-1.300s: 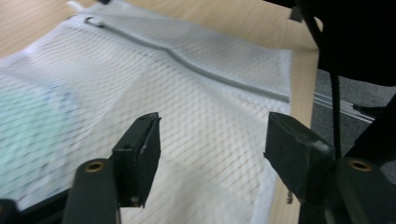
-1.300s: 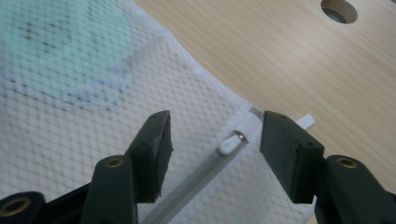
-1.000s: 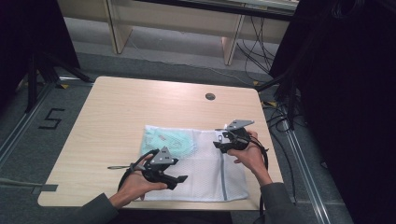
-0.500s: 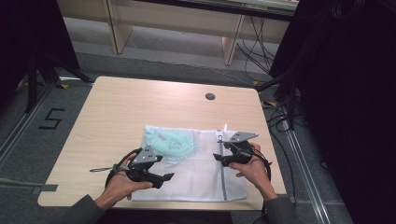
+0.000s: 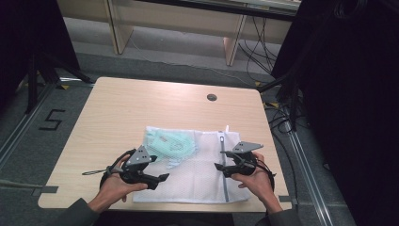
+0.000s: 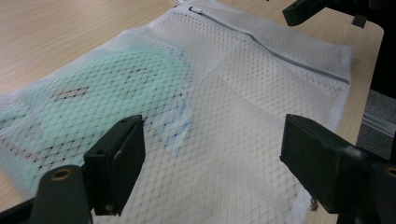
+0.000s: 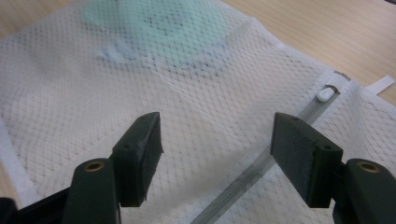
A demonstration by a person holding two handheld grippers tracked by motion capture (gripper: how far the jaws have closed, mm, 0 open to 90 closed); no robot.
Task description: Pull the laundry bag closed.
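The green cloth (image 5: 170, 145) inside the white mesh bag (image 5: 197, 174) is hard to make out: through the net you see only a pale green shape with some darker marks, and it may be a folded garment, but this is not sure. In your left claw view the near corner of the bag is cut off by the frame, and in your right claw view the zipper (image 7: 261, 163) runs out of the picture at the bottom.

The bag lies flat on the light wooden counter (image 5: 141, 108), near the front edge and toward the front right corner, with the green cloth in its back left part. The zipper pull (image 7: 325, 94) sits at the far end of the zipper. A small round dark cap (image 5: 211, 97) is in the counter near the back edge. Around the counter is grey floor with a "5" mark (image 5: 52, 119) on the left and cables (image 5: 282, 108) on the right.

Your left claw (image 5: 157, 178) hovers at the bag's left edge, jaws wide apart, holding nothing. Your right claw (image 5: 220, 165) hovers just beside the zipper, also wide open and empty. Both your hands come in from the front edge.
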